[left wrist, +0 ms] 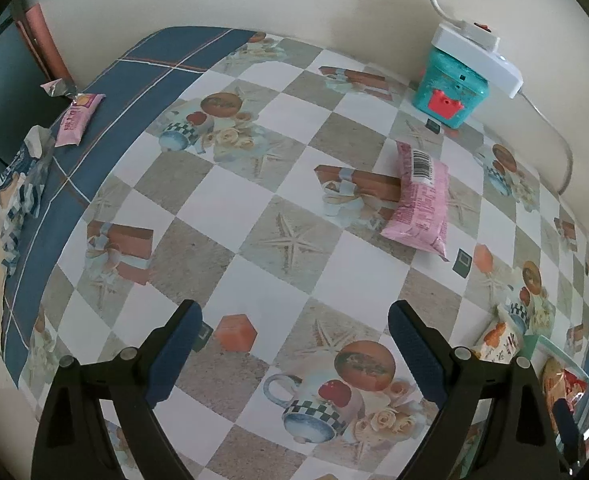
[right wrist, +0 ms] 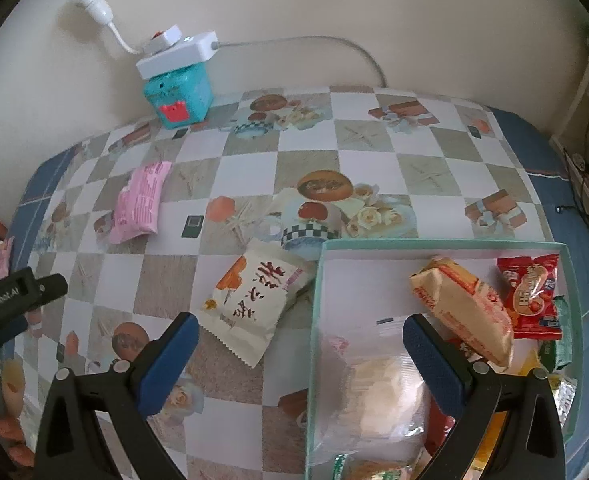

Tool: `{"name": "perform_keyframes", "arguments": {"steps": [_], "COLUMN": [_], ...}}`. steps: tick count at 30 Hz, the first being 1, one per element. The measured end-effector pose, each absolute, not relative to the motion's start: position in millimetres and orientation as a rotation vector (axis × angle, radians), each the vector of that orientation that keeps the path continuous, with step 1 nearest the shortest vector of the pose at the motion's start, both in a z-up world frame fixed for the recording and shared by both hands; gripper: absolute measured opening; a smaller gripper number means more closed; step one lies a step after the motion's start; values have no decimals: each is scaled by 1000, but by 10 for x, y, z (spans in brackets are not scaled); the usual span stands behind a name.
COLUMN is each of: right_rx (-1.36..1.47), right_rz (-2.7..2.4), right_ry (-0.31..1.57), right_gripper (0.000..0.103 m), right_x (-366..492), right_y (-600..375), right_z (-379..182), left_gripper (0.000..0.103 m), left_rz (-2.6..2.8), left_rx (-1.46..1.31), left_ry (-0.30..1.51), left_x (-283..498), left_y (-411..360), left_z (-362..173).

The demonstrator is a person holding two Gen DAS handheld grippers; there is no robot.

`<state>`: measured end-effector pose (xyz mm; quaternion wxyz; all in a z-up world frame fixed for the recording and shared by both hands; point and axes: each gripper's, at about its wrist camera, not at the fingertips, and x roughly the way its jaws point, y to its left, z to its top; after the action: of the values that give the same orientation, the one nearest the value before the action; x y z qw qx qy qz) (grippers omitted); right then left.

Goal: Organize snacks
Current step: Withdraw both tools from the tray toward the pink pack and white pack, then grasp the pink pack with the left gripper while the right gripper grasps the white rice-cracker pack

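My left gripper is open over the patterned tablecloth with nothing between its fingers. A pink snack packet lies ahead of it and to the right, barcode side up. My right gripper is open too, straddling the left wall of a teal-rimmed white tray. A white packet with orange print lies on the cloth against that wall. In the tray are a tan packet, a red packet, a green one and a blurred clear bag. The pink snack packet is far left.
A teal box with a white power strip on top stands against the back wall, its cable trailing along it. A second pink packet and a crumpled blue-and-white wrapper lie at the table's left edge. The left gripper's body shows at the left of the right wrist view.
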<state>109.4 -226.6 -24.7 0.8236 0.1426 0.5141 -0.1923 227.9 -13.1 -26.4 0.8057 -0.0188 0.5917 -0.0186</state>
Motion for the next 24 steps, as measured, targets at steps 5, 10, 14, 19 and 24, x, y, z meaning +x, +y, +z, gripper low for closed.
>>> {"name": "perform_keyframes", "arguments": {"steps": [5,10,14,19,24], "right_rx": [329,403,405,472,510], "right_rz": [-355,-278,-279,-279,-338], "right_ry": [1093,1076,1074,1147,1216], "right_gripper": [103,101,90,82,81], "right_x": [1153,1252,1326,1448,1556], "right_y": [-2203,-2198,-2196,-2216,-2281], "right_z": [-288,-249,-195,-348,-546], "left_gripper": [94,94,94,94,94], "left_rz": [-44,-46,-66,-120,-217], "left_rx": [-56,-41,-6,75,112], "left_ry": [1278,1286,1280,1239,1238], "left_x": [2298,2329,2398,2562,2836], "left_y": [-95,-77,-132,-266,-449], "left_z": [-317,-371,-401,-293,-218]}}
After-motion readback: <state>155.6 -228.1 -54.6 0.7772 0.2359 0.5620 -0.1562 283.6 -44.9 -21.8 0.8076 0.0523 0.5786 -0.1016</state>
